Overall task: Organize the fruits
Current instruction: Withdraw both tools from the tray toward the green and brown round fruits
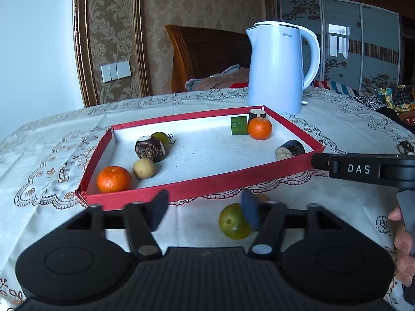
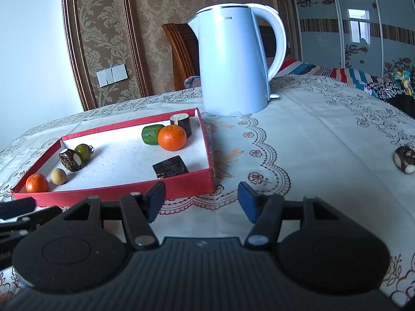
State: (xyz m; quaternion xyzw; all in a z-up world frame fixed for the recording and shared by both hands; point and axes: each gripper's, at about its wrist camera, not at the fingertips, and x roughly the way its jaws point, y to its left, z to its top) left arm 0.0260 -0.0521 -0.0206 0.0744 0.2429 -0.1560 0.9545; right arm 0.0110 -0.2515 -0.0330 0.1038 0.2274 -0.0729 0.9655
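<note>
A red-rimmed tray (image 1: 197,189) with a white floor lies on the lace tablecloth. It holds two oranges (image 1: 114,179) (image 1: 260,128), a green block (image 1: 239,125), a pale round fruit (image 1: 144,168), a small green fruit (image 1: 162,138) and dark cut pieces (image 1: 150,149). In front of the tray, a green-orange fruit (image 1: 232,224) rests on the cloth. My left gripper (image 1: 205,211) is open, and its right pad (image 1: 250,212) overlaps that fruit. My right gripper (image 2: 202,202) is open over bare cloth, just right of the tray's near corner (image 2: 207,181). Nothing is between its fingers.
A white electric kettle (image 2: 233,64) stands just behind the tray's far right corner. One dark cut piece (image 2: 404,159) lies alone on the cloth far to the right. A black arm lettered DAS (image 1: 363,168) and a person's hand (image 1: 402,246) reach in at the right of the left wrist view.
</note>
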